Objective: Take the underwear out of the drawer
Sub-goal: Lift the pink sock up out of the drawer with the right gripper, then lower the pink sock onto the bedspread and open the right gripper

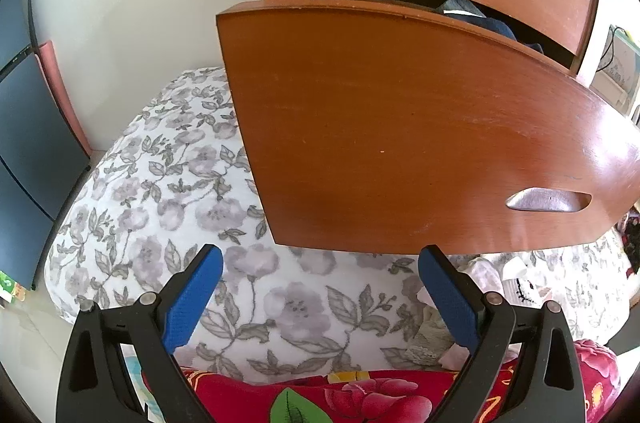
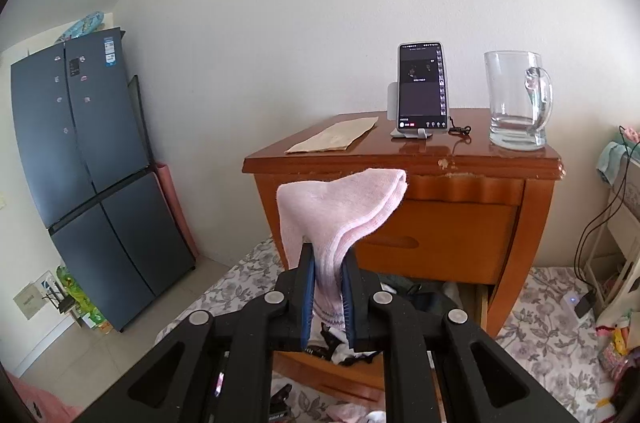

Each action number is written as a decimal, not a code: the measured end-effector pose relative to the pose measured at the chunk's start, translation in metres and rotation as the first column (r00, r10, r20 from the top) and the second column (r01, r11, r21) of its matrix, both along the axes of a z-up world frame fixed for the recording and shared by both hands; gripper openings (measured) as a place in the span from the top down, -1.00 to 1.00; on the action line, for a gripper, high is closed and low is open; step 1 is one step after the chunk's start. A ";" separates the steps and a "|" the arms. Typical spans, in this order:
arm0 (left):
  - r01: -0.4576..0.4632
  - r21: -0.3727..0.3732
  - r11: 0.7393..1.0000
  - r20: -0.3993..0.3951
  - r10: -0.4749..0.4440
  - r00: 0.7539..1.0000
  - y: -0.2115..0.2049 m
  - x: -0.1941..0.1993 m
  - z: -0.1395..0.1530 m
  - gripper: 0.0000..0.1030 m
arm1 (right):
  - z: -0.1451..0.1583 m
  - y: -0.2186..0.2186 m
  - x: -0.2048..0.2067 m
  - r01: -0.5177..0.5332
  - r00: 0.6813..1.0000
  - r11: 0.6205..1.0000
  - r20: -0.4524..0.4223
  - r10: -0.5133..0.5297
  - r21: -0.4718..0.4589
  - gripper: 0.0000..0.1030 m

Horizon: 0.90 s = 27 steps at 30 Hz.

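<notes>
White-walled bedroom with a wooden nightstand carrying a phone and glass mug — dark fridge far left, floral bedspread below. Right gripper clamped nearly closed on a pale pink folded garment, held above the pulled-out drawer, more clothes lying inside. Left gripper spread wide and empty, just near the drawer front — not touching.
</notes>
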<state>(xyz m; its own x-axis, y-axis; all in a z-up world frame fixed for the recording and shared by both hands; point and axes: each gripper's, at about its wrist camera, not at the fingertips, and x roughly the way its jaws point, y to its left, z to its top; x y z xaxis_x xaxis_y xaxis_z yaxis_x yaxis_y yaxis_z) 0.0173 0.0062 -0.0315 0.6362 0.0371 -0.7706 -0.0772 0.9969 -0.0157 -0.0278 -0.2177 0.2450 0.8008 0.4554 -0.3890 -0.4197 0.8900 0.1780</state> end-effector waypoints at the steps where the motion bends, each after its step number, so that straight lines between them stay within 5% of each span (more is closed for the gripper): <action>1: -0.002 0.002 1.000 0.002 0.002 1.000 0.000 -0.001 0.000 -0.91 | -0.001 -0.002 -0.004 -0.002 1.000 1.000 -0.003 0.002 0.002 0.75; 17: -0.001 0.043 0.999 0.050 -0.001 0.999 -0.005 -0.008 0.009 -0.91 | -0.068 -0.010 -0.029 -0.001 0.984 1.000 -0.180 -0.001 -0.011 0.75; 27: -0.001 0.046 0.999 0.051 -0.002 0.999 -0.006 -0.009 0.010 -0.91 | -0.147 0.013 -0.017 -0.051 0.913 0.998 -0.408 0.028 -0.046 0.75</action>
<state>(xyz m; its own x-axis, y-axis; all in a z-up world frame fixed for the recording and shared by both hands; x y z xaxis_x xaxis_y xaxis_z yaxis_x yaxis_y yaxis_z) 0.0085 0.0006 -0.0218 0.6749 0.0714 -0.7344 -0.0770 0.9967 0.0262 -0.0450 -0.2048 0.0982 0.5498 0.4524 -0.7022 -0.3561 0.8874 0.2929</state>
